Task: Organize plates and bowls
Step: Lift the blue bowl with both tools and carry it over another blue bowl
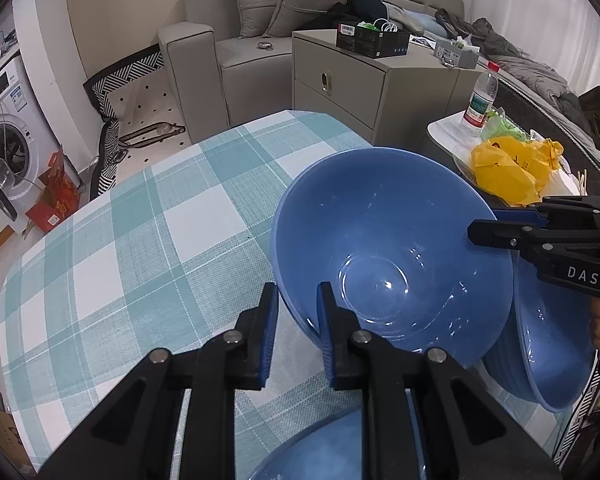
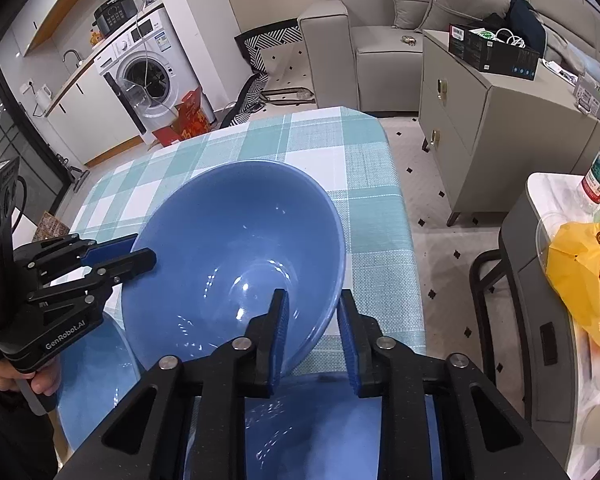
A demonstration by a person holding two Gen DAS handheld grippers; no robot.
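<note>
Both tools pinch opposite rims of one blue bowl [image 1: 384, 248]: the left tool [image 1: 298, 320] at its near edge, the right tool [image 2: 313, 322] opposite, holding it tilted above the checked desk [image 1: 140, 232], probably for stacking with the other bowls [image 1: 556, 344] beside it.

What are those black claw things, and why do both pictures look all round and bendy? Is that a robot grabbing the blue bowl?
No robot here. A person holds two grabber tools, each with a tiny wide-eyed camera that bends the view. One picture looks along the left gripper, the other along the right gripper. Both pinch the rim of the same big blue bowl, one on each side, tilting it up. Under it is a checked tablecloth, with more blue bowls close by. You can even spot a thumb holding the left tool.
</note>
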